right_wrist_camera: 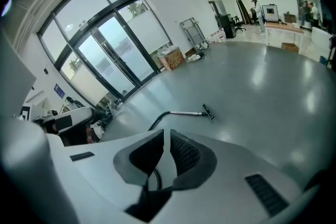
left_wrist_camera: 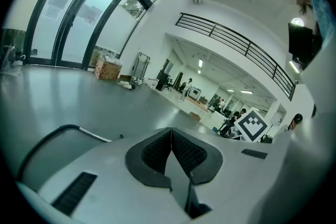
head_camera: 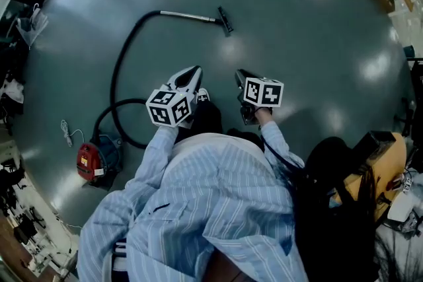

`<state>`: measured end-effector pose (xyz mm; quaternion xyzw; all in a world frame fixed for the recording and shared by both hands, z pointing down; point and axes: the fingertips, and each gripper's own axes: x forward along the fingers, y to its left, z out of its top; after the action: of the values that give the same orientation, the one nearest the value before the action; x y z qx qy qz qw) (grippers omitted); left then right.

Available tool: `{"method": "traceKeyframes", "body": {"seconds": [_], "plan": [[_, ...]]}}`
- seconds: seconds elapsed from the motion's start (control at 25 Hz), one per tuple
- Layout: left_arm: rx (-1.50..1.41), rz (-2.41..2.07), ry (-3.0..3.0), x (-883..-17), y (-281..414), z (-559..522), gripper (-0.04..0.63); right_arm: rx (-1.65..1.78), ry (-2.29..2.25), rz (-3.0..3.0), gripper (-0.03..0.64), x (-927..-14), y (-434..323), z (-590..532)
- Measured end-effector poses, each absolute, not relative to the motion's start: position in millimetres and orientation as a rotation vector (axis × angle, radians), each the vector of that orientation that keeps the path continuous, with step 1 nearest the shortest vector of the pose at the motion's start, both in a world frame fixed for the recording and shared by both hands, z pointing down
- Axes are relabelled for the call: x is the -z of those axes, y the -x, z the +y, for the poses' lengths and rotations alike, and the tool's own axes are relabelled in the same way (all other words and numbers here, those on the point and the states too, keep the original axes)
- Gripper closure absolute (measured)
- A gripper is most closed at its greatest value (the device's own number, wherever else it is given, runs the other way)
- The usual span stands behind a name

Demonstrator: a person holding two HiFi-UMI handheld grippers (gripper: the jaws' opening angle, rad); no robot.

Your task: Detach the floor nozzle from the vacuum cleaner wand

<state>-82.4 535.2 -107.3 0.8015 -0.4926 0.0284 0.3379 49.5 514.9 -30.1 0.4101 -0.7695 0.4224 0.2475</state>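
Chrome wand (head_camera: 188, 16) lies on the floor (head_camera: 317, 43) at upper centre of the head view, with the black floor nozzle (head_camera: 225, 20) attached at its right end, so I judge nothing is done yet. The left gripper (head_camera: 195, 70) and right gripper (head_camera: 240, 75) hang mid-frame, well apart from it, jaws pressed together on nothing. Reaching, gripping and pulling apart all remain.
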Motion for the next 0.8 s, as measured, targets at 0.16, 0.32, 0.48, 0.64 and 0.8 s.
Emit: {"method": "traceKeyframes", "body": {"seconds": [0.16,0.32,0.48,0.64,0.8], "plan": [[-0.094,-1.249,-2.092,96.1,111.4,497.3,0.589,-1.16,-1.148,-2.05,0.574,22.4,-26.0,482.3],[-0.106,-1.209,-2.087,86.8,126.7,470.2,0.589,-1.197,-1.222,-1.99,0.574,20.5,-29.8,458.0],[-0.104,-1.181,-2.055,76.0,134.1,448.9,0.589,-1.217,-1.258,-1.938,0.574,18.5,-35.1,442.2],[-0.126,-1.129,-2.041,64.3,123.8,433.9,0.589,-1.246,-1.251,-1.912,0.574,13.9,-36.2,433.0],[-0.143,-1.12,-2.037,58.4,118.1,409.3,0.589,-1.26,-1.217,-1.898,0.574,0.7,-36.8,409.1]]}}
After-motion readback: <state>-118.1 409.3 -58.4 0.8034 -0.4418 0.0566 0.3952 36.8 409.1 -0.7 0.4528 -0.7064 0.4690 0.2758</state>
